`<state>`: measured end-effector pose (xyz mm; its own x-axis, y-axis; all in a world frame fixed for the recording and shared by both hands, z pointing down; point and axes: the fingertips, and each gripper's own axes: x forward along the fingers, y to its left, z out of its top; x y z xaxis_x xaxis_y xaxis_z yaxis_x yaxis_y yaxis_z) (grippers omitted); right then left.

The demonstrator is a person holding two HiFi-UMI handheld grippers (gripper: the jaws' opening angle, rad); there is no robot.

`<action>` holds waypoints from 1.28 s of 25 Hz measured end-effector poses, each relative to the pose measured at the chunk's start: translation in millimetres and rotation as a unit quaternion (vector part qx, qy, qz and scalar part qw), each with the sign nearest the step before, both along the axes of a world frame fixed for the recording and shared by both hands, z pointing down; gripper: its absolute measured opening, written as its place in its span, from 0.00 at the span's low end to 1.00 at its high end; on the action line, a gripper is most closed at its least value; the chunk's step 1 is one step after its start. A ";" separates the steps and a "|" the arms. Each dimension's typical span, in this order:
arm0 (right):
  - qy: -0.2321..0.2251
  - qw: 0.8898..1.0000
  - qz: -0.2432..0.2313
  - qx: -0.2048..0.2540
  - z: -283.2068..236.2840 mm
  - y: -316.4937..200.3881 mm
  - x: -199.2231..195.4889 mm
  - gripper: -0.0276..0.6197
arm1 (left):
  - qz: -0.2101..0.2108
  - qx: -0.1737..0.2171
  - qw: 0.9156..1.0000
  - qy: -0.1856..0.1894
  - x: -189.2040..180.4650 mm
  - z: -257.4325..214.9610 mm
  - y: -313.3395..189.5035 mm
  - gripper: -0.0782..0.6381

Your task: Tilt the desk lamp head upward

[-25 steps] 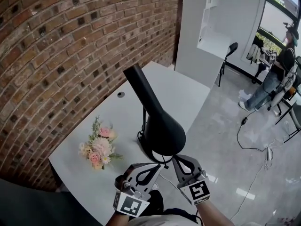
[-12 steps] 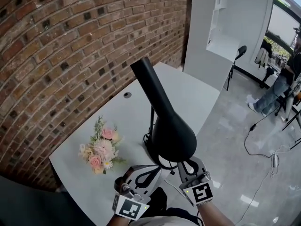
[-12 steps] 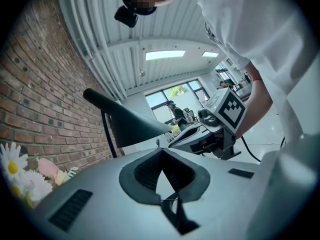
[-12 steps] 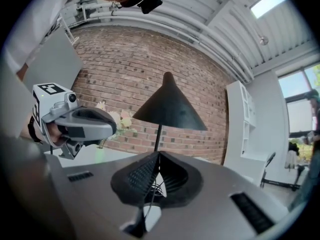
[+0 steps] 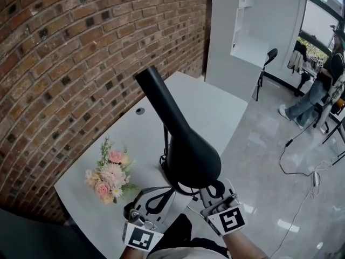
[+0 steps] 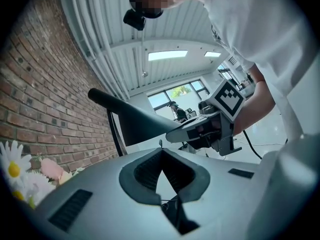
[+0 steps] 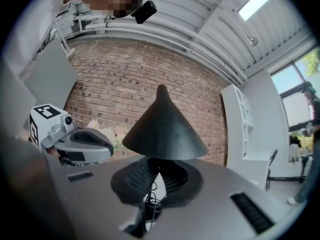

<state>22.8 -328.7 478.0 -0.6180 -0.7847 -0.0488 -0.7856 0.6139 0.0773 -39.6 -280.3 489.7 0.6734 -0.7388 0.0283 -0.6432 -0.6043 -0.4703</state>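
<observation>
Lamp head point(image 5: 188, 155) looks rigid, light and slick, probably best pushed under its wide rim, just below which left gripper point(image 5: 168, 190) and right gripper point(image 5: 211, 189) sit closed, empty.

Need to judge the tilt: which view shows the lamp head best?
Head view: the whole lamp head shows from above, tip to rim. Right gripper view shows just its cone, close up; left gripper view, a partly covered side profile.
</observation>
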 end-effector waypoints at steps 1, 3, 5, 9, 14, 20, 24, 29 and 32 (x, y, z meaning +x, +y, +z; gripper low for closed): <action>-0.002 1.000 0.000 0.005 -5.0 1.6 0.4 0.07 | 0.000 -0.002 1.000 0.001 -0.3 -1.2 0.4 0.12; -0.004 1.000 -0.001 0.011 -15.1 5.9 1.3 0.07 | 0.001 -0.004 1.000 0.005 -0.2 -6.4 2.1 0.12; 0.001 1.000 -0.004 0.013 -24.4 8.9 2.2 0.07 | 0.003 -0.002 1.000 0.007 1.3 -12.8 2.8 0.12; 0.006 1.000 -0.003 0.008 -46.0 16.8 7.5 0.07 | 0.006 -0.009 1.000 0.009 6.0 -25.1 6.1 0.12; 0.022 1.000 0.003 0.006 -76.9 27.7 17.2 0.07 | 0.012 -0.014 1.000 0.017 14.5 -54.1 12.6 0.12; 0.046 0.999 0.013 0.011 -109.7 38.0 30.3 0.07 | 0.015 -0.013 0.999 0.026 26.3 -85.9 20.4 0.12; 0.042 0.999 0.018 0.018 -134.8 38.7 38.1 0.07 | 0.013 -0.009 0.999 0.034 28.0 -99.4 22.3 0.12; 0.031 0.999 0.025 0.037 -167.7 39.3 47.0 0.07 | 0.010 -0.001 0.999 0.038 27.6 -115.2 26.7 0.12; 0.029 0.998 0.027 0.046 -185.3 39.6 47.3 0.07 | 0.012 0.012 0.999 0.032 29.8 -127.1 27.0 0.12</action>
